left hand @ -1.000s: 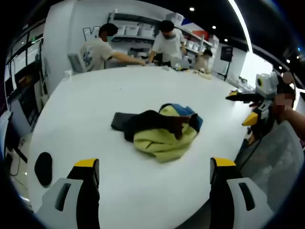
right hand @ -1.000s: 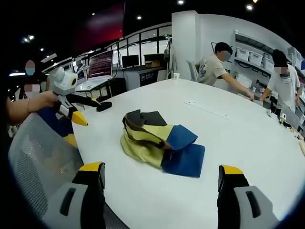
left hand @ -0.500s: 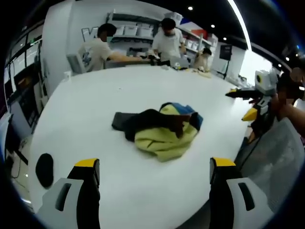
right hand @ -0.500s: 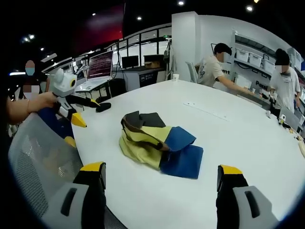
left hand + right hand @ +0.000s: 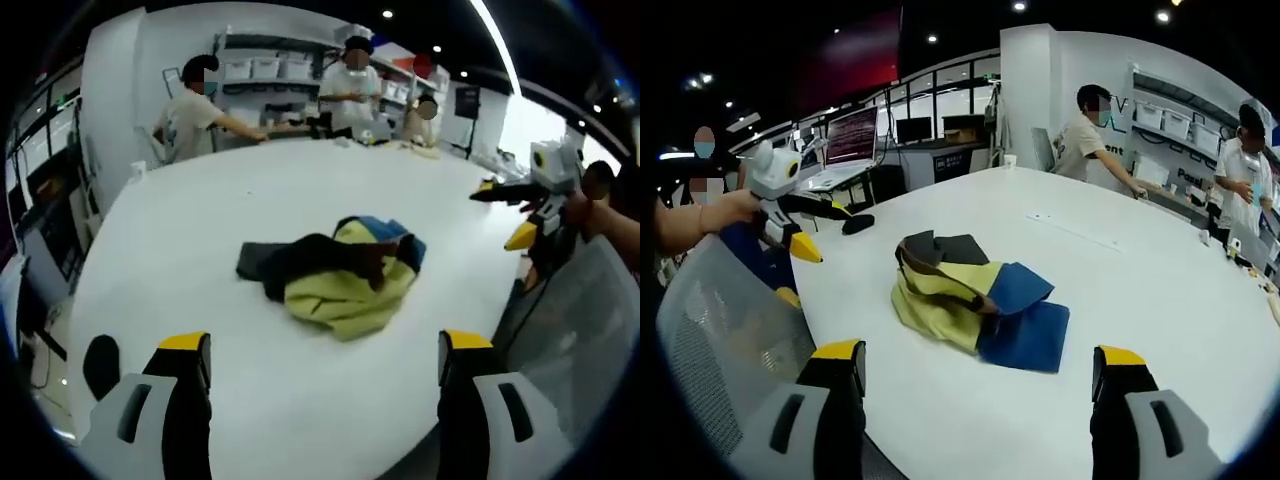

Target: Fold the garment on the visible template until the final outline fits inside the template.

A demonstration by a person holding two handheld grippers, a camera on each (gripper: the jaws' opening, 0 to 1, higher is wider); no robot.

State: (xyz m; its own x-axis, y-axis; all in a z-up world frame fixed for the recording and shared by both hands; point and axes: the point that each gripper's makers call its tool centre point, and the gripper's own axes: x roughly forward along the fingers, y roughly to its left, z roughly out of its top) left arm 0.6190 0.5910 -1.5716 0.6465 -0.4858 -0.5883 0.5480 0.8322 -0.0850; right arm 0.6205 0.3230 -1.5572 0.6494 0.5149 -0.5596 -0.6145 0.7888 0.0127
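- Left gripper view: the left gripper [image 5: 320,385] stands with its yellow-tipped black jaws wide apart and nothing between them, above the near edge of the round white worktop [image 5: 200,230].
- The crumpled yellow, blue and black fabric garment [image 5: 335,272] lies bunched in a heap near the middle of the worktop, well beyond the jaws and untouched.
- The right gripper comes in beyond the garment's right side, past the worktop's edge, held in a person's hand; from here I cannot tell how its jaws stand.
- People stand at the far rim of the worktop, well apart from the garment.
- No template outline can be made out on the worktop around the garment.
- Right gripper view: the right gripper [image 5: 975,395] is likewise spread wide and empty, hovering near the worktop's edge with the garment ahead of it.
- Here the garment shows a blue flap toward the right, yellow cloth in the middle and a black part at the back.
- Judgement: folding has not begun; this is the approach. The next move calls for bringing both grippers to the heap, pinching edges, and spreading it flat first.
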